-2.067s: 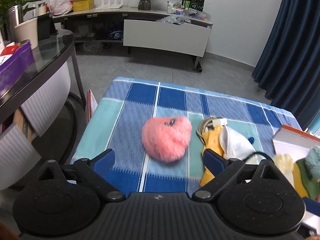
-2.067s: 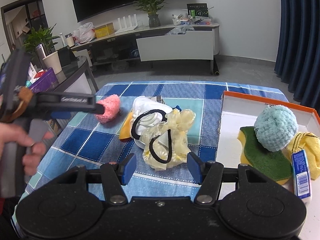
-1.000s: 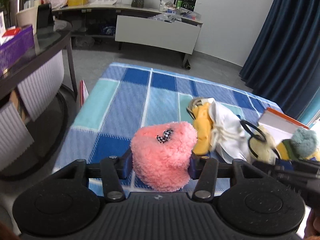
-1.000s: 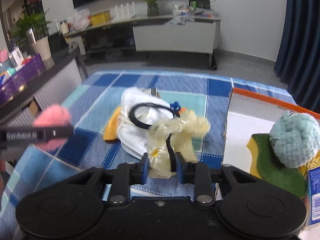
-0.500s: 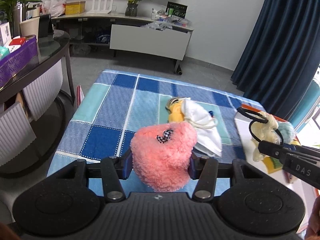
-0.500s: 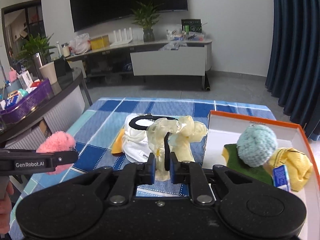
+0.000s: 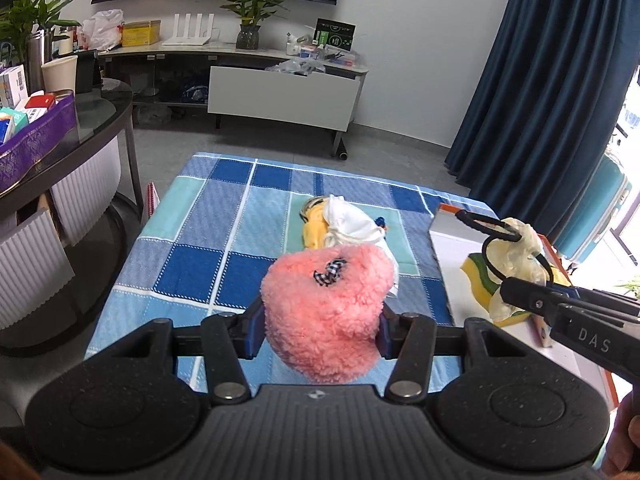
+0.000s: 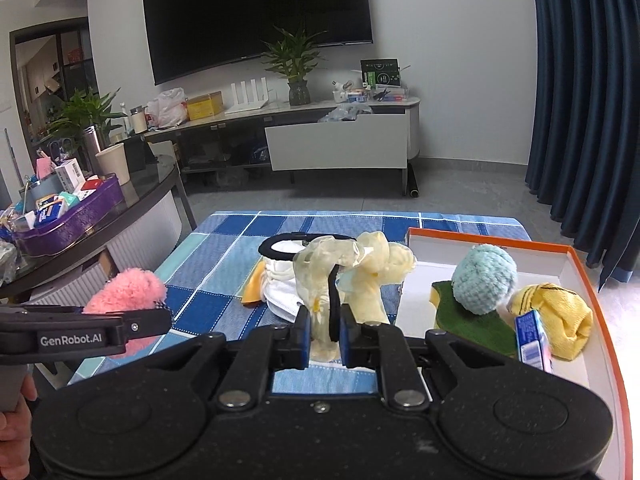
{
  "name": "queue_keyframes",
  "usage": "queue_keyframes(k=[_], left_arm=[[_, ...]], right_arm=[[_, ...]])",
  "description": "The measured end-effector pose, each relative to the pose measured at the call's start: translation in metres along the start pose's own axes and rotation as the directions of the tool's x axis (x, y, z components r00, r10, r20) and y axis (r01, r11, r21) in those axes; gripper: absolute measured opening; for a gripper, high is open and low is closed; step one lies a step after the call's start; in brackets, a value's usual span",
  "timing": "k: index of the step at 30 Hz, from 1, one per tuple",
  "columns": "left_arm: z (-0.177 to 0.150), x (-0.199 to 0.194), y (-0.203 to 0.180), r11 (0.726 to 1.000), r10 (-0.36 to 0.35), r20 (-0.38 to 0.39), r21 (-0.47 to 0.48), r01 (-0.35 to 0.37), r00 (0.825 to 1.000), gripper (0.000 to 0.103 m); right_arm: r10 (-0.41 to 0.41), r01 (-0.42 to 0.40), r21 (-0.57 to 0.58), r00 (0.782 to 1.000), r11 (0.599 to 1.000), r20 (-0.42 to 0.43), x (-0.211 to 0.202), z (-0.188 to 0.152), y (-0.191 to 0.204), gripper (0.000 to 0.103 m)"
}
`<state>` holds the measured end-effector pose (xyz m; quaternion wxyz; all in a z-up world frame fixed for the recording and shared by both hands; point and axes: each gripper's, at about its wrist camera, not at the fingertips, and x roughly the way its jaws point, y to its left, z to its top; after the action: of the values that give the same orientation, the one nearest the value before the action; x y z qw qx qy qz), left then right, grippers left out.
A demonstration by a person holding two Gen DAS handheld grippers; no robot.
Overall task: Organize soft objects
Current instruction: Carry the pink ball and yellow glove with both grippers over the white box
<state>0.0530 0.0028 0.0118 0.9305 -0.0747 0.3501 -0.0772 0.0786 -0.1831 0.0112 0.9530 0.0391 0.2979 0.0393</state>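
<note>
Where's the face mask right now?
Left on the checked cloth, atop a yellow item, just behind the pink plush: mask.

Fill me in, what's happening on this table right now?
A person is sorting soft items with two handheld grippers. The left gripper is clamped on a pink plush heart, held above the checked tablecloth. The right gripper is shut on a pale yellow scrunchie bundle with a black hair tie, next to the orange-rimmed box. The box already holds a teal pom-pom, a sponge and a yellow sock. A white mask remains on the cloth.
</note>
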Motion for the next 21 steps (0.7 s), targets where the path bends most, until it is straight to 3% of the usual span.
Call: queue_keyframes(k=[21], left_arm=[[-0.018, -0.026, -0.021, 1.000, -0.009, 0.025, 0.028, 0.009, 1.000, 0.052]], right_arm=[[0.006, -0.006, -0.001, 0.999, 1.000, 0.044, -0.040, -0.014, -0.002, 0.017]])
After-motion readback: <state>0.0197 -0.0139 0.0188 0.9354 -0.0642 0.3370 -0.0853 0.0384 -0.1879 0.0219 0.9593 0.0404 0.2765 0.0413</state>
